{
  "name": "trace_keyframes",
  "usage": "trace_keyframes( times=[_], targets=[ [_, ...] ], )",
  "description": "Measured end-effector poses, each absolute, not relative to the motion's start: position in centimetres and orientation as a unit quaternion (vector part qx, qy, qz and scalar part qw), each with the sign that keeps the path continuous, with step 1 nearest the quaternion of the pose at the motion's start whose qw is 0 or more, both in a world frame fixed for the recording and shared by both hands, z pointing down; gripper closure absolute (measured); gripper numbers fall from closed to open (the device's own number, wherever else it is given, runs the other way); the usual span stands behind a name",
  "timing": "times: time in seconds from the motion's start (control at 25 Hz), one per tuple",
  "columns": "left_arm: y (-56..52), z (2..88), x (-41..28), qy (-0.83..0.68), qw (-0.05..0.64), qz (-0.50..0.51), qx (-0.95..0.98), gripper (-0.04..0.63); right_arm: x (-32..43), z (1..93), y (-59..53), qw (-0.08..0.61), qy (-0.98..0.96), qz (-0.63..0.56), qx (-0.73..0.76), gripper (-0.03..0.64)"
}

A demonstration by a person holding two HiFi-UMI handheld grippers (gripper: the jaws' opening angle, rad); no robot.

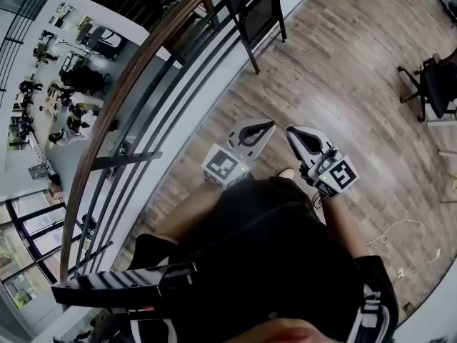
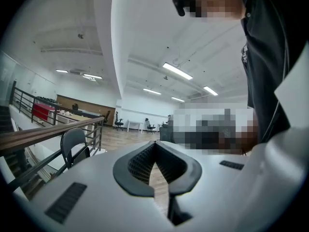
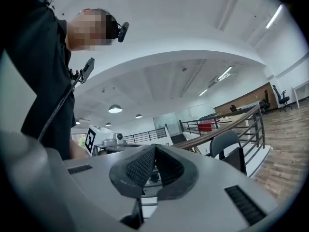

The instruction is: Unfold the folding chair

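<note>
Jaws of the left gripper (image 1: 265, 127) and the right gripper (image 1: 293, 133) are pressed tight together, with nothing in them. The folding chair (image 1: 255, 9) stands by the railing (image 1: 136, 84), well apart from both. I think it is best to walk close first, then open up and grab the chair's back and seat. No boxes or bins show.

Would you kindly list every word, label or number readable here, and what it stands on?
No text is readable.
White print on the person's black sleeve: cut off, illegible.
Black-and-white square markers on left gripper and right gripper: patterns, no letters.
</note>
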State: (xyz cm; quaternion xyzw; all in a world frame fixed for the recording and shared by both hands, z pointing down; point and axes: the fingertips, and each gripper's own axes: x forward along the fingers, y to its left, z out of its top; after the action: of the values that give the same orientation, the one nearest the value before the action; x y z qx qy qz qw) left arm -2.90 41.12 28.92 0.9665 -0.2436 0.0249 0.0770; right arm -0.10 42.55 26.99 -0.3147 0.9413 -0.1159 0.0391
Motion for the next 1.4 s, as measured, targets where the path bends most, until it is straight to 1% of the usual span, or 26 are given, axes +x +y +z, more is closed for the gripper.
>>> trace_keyframes(
  times=[0.24, 0.4, 0.56, 1.04, 1.28, 1.4],
  targets=[
    [42.1, 29.0, -2.2, -0.239, 0.082, 0.012, 0.967, 0.603, -0.6, 27.5, 43.2, 0.036, 0.945, -0.111, -0.307, 0.611],
    [42.2, 29.3, -2.5, -0.23, 0.068, 0.025, 0.971, 0.603, -1.1, 26.6, 43.0, 0.055, 0.942, -0.114, -0.31, 0.611],
    [42.1, 28.9, -3.2, -0.229, 0.073, 0.02, 0.971, 0.601, -1.4, 27.3, 43.1, 0.042, 0.943, -0.11, -0.311, 0.611],
    [40.6, 29.2, -7.5, -0.234, 0.064, 0.017, 0.97, 0.603, -5.9, 28.0, 42.1, 0.023, 0.947, -0.117, -0.3, 0.611],
    [38.8, 29.1, -11.4, -0.238, 0.081, 0.002, 0.968, 0.601, -9.4, 27.6, 40.1, 0.027, 0.942, -0.112, -0.314, 0.611],
    [37.8, 29.8, -12.1, -0.236, 0.087, 0.005, 0.968, 0.603, -9.7, 28.1, 39.0, 0.023, 0.939, -0.115, -0.324, 0.611]
  ],
)
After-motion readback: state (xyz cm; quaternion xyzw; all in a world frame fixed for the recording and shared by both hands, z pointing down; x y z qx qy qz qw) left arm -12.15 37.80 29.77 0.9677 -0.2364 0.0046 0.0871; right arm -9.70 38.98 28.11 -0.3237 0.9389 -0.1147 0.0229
